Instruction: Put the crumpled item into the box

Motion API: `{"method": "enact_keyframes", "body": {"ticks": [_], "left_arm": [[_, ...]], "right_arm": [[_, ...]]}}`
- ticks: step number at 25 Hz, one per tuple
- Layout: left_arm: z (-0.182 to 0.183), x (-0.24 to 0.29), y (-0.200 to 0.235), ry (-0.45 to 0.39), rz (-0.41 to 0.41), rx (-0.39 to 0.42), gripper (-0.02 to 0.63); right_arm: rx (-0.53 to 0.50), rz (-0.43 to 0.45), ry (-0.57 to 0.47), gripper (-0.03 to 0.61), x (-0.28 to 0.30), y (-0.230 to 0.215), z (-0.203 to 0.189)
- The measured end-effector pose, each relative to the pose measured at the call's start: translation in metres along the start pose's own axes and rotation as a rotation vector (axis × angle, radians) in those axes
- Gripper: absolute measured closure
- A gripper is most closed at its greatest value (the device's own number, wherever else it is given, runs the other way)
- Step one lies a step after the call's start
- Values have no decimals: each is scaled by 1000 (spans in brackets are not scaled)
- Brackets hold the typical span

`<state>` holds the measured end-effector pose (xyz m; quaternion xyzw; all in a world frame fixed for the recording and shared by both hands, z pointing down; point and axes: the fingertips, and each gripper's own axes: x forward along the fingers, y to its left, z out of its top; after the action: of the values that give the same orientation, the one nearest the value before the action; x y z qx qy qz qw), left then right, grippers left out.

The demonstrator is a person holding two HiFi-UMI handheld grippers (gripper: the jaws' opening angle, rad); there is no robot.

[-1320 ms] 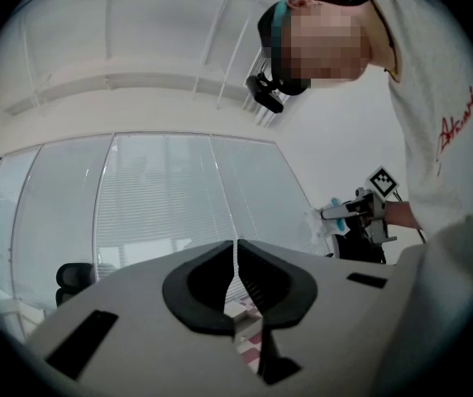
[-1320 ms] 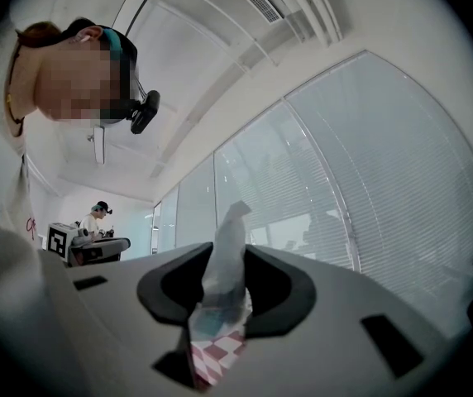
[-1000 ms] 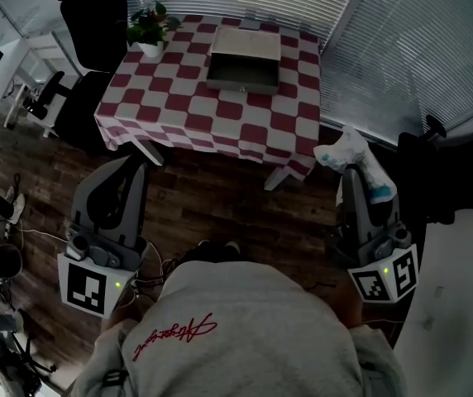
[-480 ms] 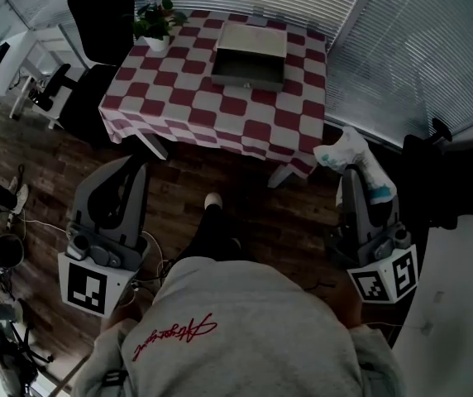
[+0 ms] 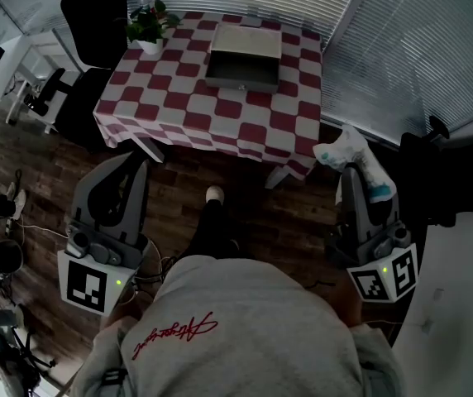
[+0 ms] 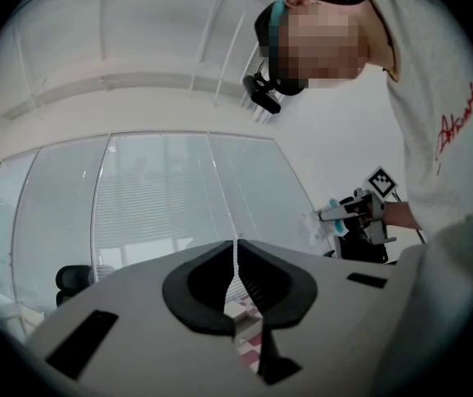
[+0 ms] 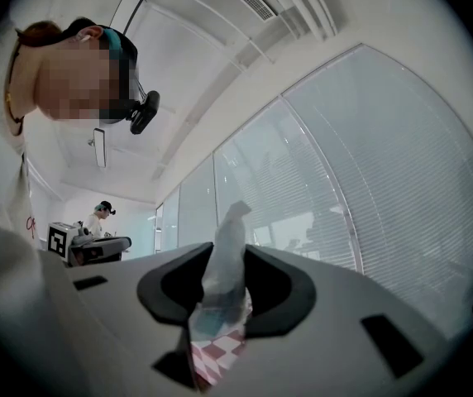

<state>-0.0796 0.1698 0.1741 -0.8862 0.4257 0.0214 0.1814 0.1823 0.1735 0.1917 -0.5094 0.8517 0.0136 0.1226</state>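
Note:
The crumpled item, a white and blue wrapper, sticks out of my right gripper, which is shut on it at the right of the head view. In the right gripper view the crumpled item stands upright between the dark jaws. The box, an open grey tray, lies at the far side of the checkered table. My left gripper hangs over the wooden floor at the left, short of the table. Its jaws meet with nothing between them, and the left gripper points toward the blinds.
A potted plant and a bottle stand at the table's far left corner. A black office chair is left of the table. Window blinds run along the back and right. The person's leg and shoe reach forward over the floor.
The person's leg has swung forward toward the table. Both grippers stay where they were, the right one still shut on the crumpled item.

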Motion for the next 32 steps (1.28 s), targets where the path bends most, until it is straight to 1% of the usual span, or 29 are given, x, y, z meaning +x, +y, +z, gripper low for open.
{"method": "enact_keyframes", "body": {"ticks": [11,17,32], "left_arm": [[-10,31,20,-10,-18,-5,588],[-23,50,29,-8,-32,-10,588],[-47,91,62,-19,-34,-25,588]], "right_arm": [[-8,-7,4,459,31,-16,-3],[-9,-17,6,459,46,-27,-10],[-23,-27,9,459,93,-51,-18]]}}
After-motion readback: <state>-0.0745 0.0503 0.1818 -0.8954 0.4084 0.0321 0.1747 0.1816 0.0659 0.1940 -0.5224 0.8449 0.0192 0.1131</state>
